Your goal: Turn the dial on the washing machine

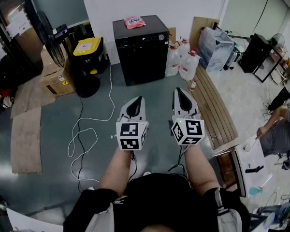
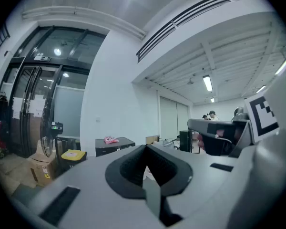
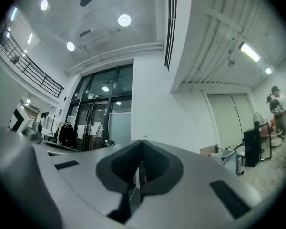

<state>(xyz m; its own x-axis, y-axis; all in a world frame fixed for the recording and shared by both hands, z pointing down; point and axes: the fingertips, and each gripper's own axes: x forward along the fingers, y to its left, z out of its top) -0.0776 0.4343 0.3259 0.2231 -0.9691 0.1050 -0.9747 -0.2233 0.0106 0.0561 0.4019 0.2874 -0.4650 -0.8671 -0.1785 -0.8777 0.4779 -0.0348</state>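
Observation:
A black washing machine [image 1: 141, 50] stands against the far wall, with a small dial [image 1: 160, 37] near the top right of its front. A pink packet [image 1: 134, 21] lies on its lid. Both grippers are held side by side well short of it, pointing toward it. My left gripper [image 1: 137, 101] is shut with nothing between its jaws. My right gripper [image 1: 180, 92] is shut and empty too. In the left gripper view the machine [image 2: 113, 145] shows small and far off, just left of the closed jaws. The right gripper view points upward at the wall and ceiling.
A white cable [image 1: 82, 134] loops on the grey floor at left. A yellow-lidded bin [image 1: 88, 50], cardboard boxes [image 1: 52, 76] and a fan [image 1: 48, 33] stand left of the machine. Plastic jugs [image 1: 183, 62] and a wooden bench [image 1: 217, 108] lie right. A person [image 1: 280, 129] works at far right.

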